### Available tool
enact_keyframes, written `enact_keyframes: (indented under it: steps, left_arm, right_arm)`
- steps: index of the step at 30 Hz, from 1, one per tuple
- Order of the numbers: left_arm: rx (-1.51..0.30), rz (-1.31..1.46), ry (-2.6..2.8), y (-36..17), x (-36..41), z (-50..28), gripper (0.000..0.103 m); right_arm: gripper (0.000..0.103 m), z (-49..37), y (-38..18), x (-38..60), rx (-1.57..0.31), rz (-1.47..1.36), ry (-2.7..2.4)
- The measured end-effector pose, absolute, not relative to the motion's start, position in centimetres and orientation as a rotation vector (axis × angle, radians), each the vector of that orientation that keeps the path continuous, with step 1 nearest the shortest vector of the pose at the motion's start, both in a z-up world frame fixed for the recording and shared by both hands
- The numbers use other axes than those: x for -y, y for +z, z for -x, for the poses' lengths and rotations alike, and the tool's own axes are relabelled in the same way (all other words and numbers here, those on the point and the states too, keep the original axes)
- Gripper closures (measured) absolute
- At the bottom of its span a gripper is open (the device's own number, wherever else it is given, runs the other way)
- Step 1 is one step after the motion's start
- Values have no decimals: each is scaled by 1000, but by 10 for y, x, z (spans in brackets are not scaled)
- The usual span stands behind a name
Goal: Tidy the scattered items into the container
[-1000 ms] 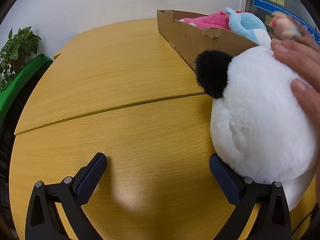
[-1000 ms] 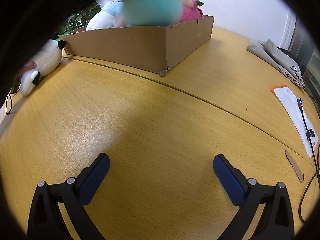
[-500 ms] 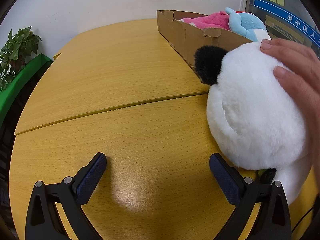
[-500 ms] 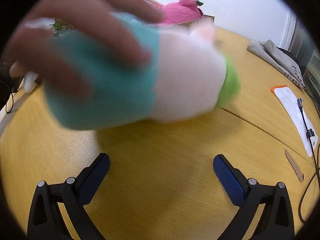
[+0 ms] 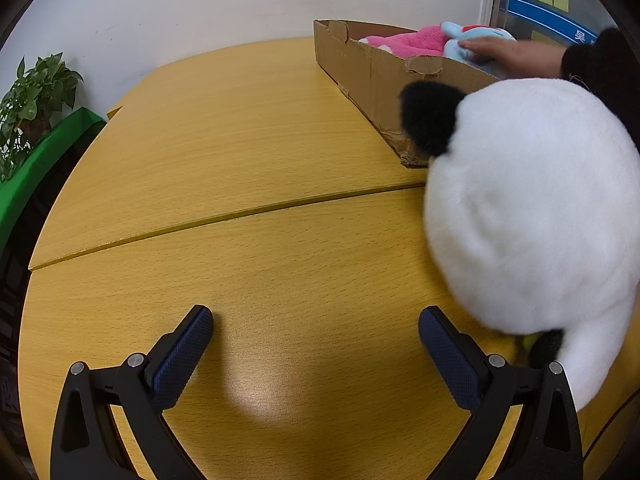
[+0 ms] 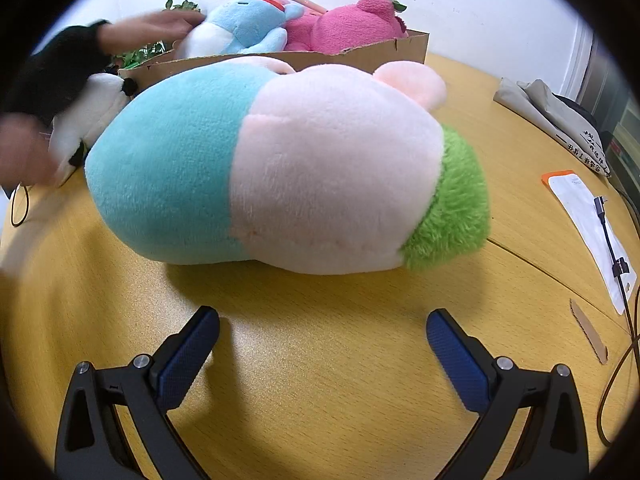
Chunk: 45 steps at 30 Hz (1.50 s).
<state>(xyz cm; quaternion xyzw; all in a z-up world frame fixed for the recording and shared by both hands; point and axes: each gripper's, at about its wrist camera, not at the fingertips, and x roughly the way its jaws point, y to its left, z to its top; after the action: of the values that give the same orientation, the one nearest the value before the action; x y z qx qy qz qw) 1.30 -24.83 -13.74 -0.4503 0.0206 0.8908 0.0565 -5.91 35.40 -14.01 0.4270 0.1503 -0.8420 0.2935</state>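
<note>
Landmark: brown cardboard box [image 6: 280, 58]
Teal, pink and green plush toy [image 6: 288, 168]: on table, before box
Left gripper [image 5: 316, 336]: jaws released, empty
Right gripper [image 6: 322, 334]: jaws released, empty

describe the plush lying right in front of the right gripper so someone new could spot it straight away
On the yellow table, in front of the cardboard box, a big plush lies on its side before the open right gripper. Unlike the pink toy and blue toy in the box, it has teal, pale pink and green bands.

low wrist views, sharing cardboard box [image 5: 372, 68]
</note>
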Motion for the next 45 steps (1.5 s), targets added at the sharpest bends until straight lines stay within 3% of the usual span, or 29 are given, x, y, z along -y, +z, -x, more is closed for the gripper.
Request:
enact_keyframes:
  steps: [45]
  left_arm:
    - [-63, 1367, 2702, -137, 247, -16, 0]
  right_arm:
    - [0, 58, -140, -353, -400, -1137, -2244]
